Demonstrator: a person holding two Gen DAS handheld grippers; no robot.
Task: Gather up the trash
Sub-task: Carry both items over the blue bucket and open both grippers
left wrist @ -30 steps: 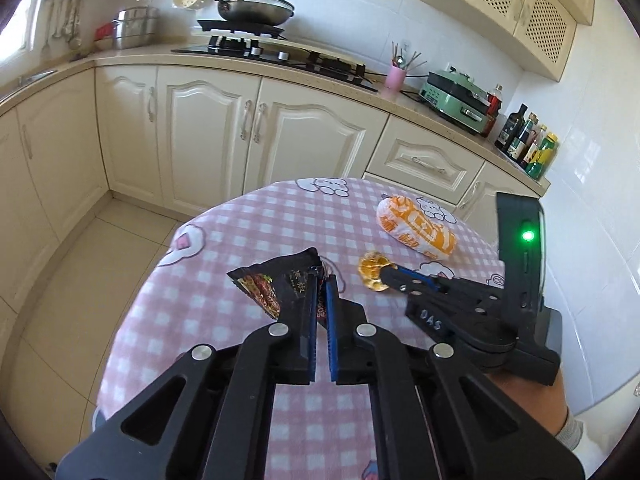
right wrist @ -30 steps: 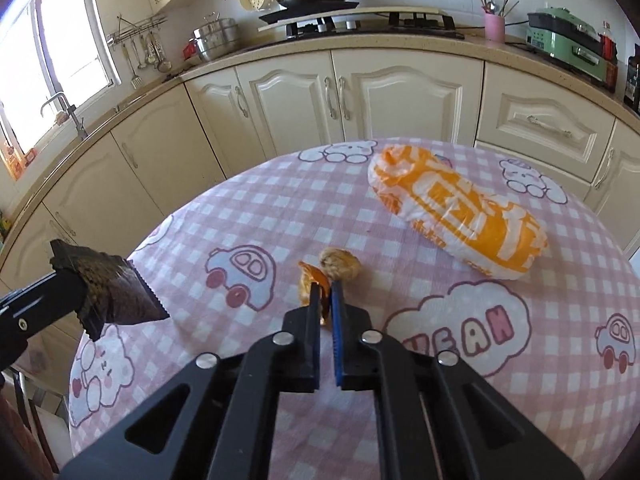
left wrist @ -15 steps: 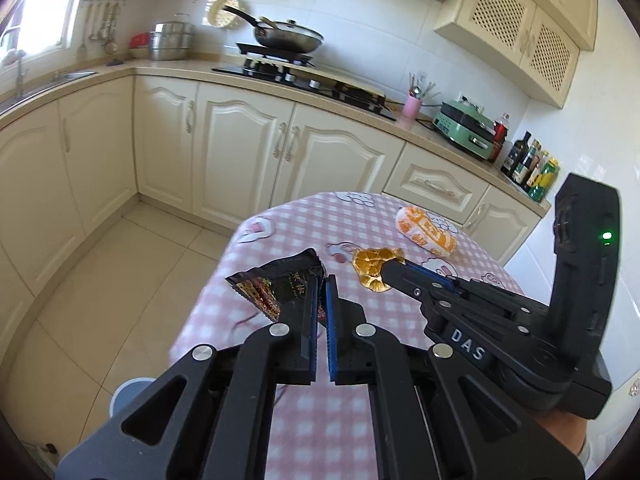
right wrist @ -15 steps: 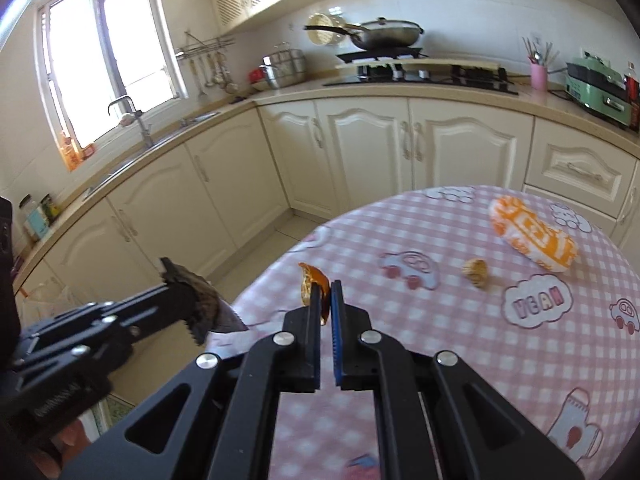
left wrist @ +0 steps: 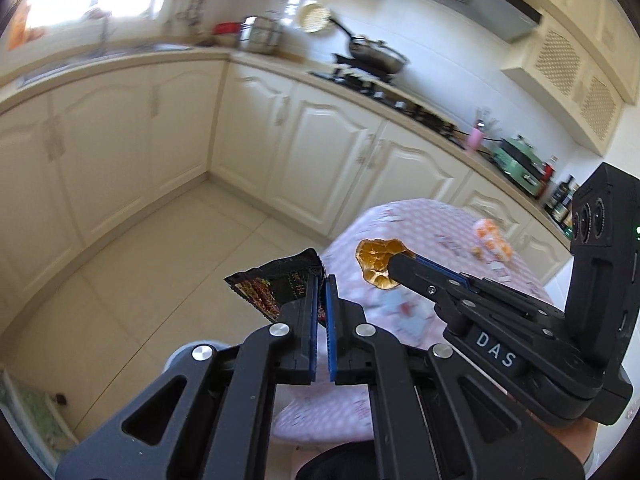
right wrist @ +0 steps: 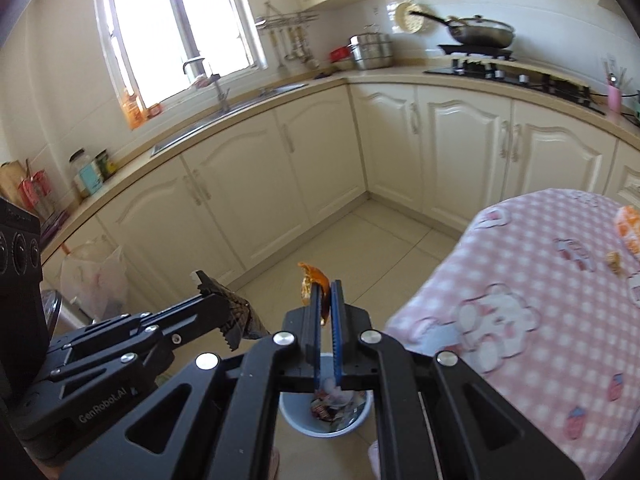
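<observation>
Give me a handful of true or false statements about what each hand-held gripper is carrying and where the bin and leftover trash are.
1. The left hand-held gripper grips a dark snack wrapper. True.
2. The right hand-held gripper is empty. False: it pinches an orange-gold foil wrapper.
3. The trash bin on the floor already holds rubbish. True.
4. The pink checked tablecloth is cleared. False: an orange-and-white bag and a small crumpled scrap remain.
5. The pan sits in the sink. False: it is on the stove.
</observation>
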